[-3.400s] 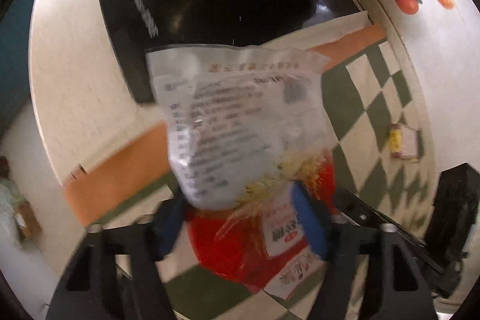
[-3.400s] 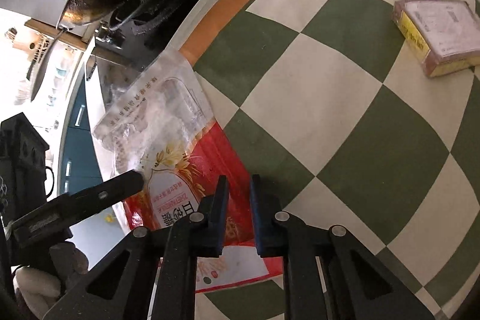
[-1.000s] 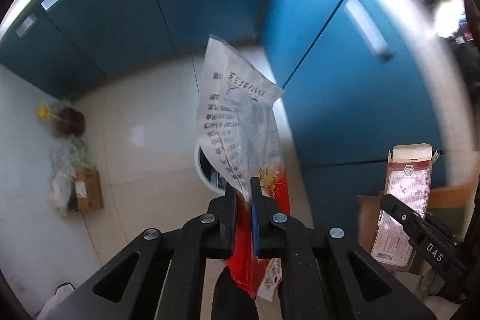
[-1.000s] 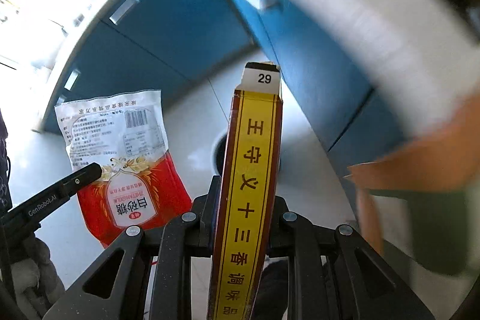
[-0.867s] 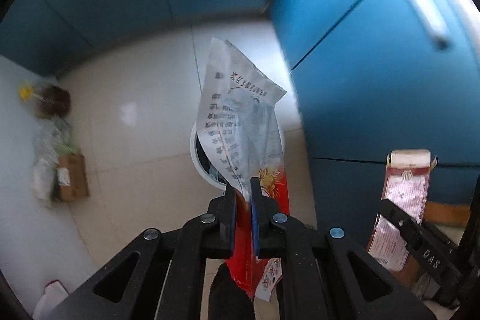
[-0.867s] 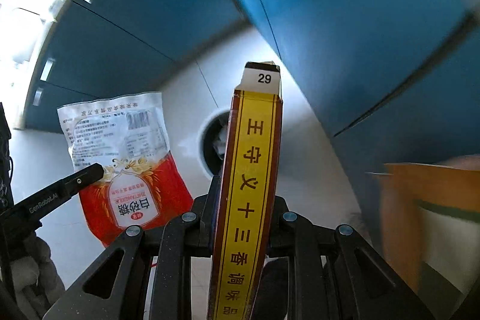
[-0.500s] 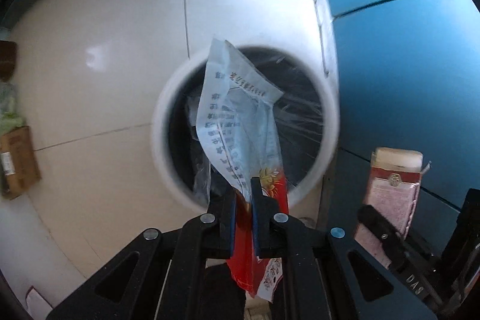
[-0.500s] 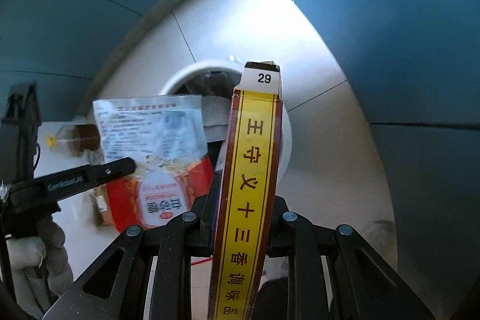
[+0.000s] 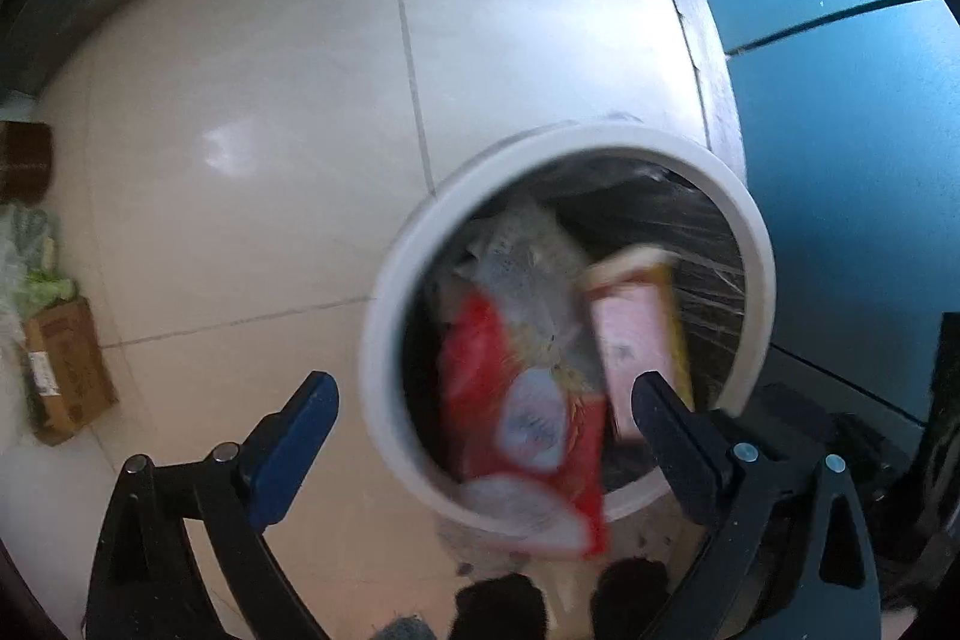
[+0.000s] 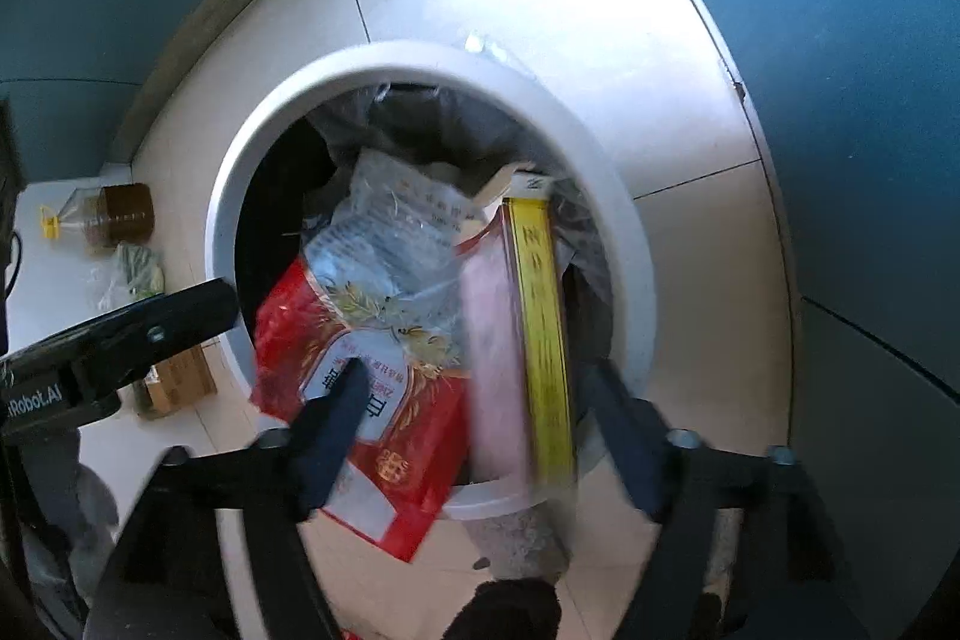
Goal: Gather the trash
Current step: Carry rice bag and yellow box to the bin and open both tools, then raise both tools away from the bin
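A round white trash bin (image 9: 384, 292) with a black liner stands on the tiled floor below both grippers; it also shows in the right wrist view (image 10: 624, 244). A red and clear plastic bag (image 9: 522, 412) and a yellow and pink carton (image 9: 636, 340) are loose and blurred over the bin's mouth, the bag (image 10: 384, 328) lapping over the near rim, the carton (image 10: 540, 316) to its right. My left gripper (image 9: 483, 415) is open and empty above the bin. My right gripper (image 10: 474, 418) is open and empty above it too.
Blue cabinet doors (image 9: 840, 100) stand right of the bin. A cardboard box (image 9: 66, 370) and green bags (image 9: 30, 256) lie on the floor at left. An oil bottle (image 10: 114, 214) sits at left in the right wrist view. The left gripper's finger (image 10: 138, 328) crosses there.
Both grippers have opened. The bag has left the left gripper and the carton the right one; both are dropping into the bin.
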{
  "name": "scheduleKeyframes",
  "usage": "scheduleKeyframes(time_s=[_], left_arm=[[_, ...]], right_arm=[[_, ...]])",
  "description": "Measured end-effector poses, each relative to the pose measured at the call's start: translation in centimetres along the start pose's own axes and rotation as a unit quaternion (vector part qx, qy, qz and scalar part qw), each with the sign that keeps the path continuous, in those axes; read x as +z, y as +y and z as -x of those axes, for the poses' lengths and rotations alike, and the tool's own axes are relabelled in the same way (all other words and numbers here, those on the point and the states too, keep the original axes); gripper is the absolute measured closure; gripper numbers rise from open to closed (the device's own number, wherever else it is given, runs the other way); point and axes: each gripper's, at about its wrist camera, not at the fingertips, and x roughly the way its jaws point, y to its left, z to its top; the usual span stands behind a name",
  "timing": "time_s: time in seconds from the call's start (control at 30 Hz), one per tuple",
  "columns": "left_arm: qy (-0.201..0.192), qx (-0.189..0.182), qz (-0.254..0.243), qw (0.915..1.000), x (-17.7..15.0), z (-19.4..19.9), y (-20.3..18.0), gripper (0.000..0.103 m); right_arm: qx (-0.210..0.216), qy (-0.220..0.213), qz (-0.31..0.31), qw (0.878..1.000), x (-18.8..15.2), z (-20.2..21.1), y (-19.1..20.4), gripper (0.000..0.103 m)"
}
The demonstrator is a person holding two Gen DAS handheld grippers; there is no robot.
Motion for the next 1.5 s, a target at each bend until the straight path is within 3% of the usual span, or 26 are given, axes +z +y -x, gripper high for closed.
scheduleKeyframes(time_s=[0.17,0.3,0.47,0.67,0.83,1.2,1.5], left_arm=[[-0.049,0.042,-0.004,0.9979,-1.8,2.9,0.3,0.003],[-0.095,0.062,0.001,0.9936,-3.8,5.2,0.6,0.003],[-0.118,0.07,0.005,0.9905,-6.3,8.6,0.3,0.003],[-0.145,0.063,0.016,0.9872,-10.1,15.4,-0.9,0.003],[-0.165,0.057,0.016,0.9845,-14.8,23.7,-2.2,0.003],[-0.256,0.057,0.033,0.9644,-27.6,42.7,-5.1,0.003],[-0.315,0.041,0.065,0.946,-37.5,51.3,-8.3,0.003]], right_arm=[[-0.04,-0.026,0.0,0.999,-1.1,2.2,0.3,0.0],[-0.095,-0.059,0.02,0.994,-3.1,4.6,1.3,0.0],[-0.128,-0.088,0.044,0.987,-6.0,8.4,3.4,0.0],[-0.139,-0.134,0.053,0.98,-10.3,17.6,5.4,0.0],[-0.148,-0.171,0.059,0.972,-14.6,27.2,7.6,0.0],[-0.11,-0.256,0.089,0.956,-27.7,49.6,11.0,0.0],[-0.053,-0.297,0.142,0.943,-37.8,61.6,10.2,0.0]])
